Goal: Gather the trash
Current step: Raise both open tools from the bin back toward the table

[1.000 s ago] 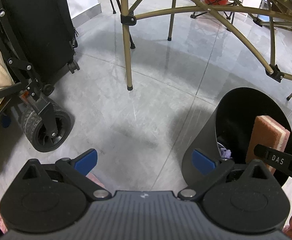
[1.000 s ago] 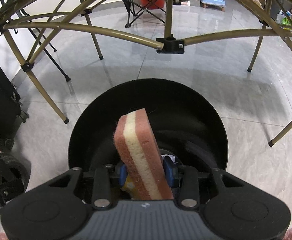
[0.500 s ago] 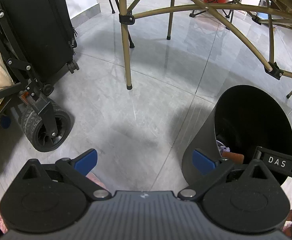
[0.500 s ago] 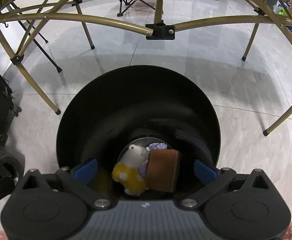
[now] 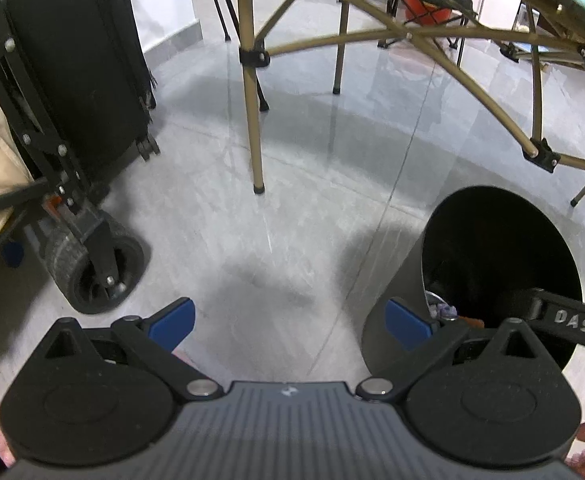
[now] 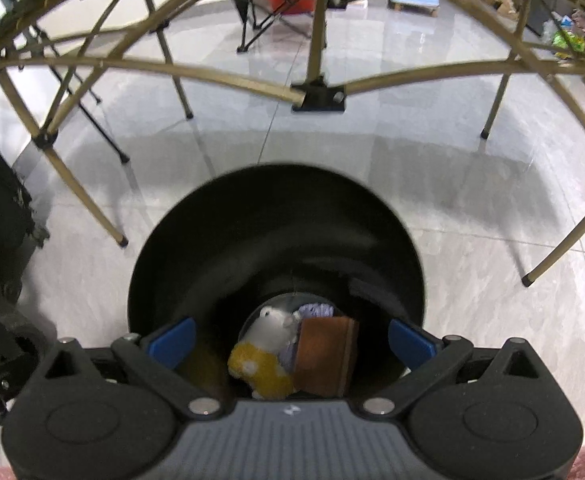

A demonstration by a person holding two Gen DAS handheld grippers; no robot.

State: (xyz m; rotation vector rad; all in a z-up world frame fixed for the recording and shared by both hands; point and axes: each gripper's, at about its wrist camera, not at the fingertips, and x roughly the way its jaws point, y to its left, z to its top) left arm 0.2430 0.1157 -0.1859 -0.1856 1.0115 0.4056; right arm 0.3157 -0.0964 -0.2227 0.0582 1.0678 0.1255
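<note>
- Dropped from the right gripper (image 6: 290, 342) since a second ago, the pink-and-cream layered sponge with a brown scouring face (image 6: 326, 354) is now lying at the bottom of the round black plastic trash bin (image 6: 276, 208); a second ago it was being held upright above the bin's mouth.
- Blue-tipped fingers (image 6: 172, 340) of the right gripper are being held wide apart with nothing between them, over the near rim of the bin.
- Inside the bin, the sponge is resting brown face up, leaning against a small white-and-yellow plush toy (image 6: 262, 354) and touching a scrap of lilac material (image 6: 316, 311) behind it.
- In the left wrist view, the left gripper (image 5: 290, 324) is being held over the grey tiled floor (image 5: 252, 216), its blue fingers (image 5: 172, 322) spread apart and holding nothing.
- The bin (image 5: 402, 280) is standing on the floor just beside the left gripper's right finger, and a black arm of the right gripper marked "DAS" (image 5: 572, 322) is reaching across the bin's near rim.
- A folding desk frame of tan metal tubes (image 5: 252, 112) is standing beyond the bin, with one foot planted on the floor between the bin and a black fabric suitcase (image 5: 80, 60).
- A black rubber cart wheel (image 5: 92, 272) is sitting near the left gripper's left finger.
</note>
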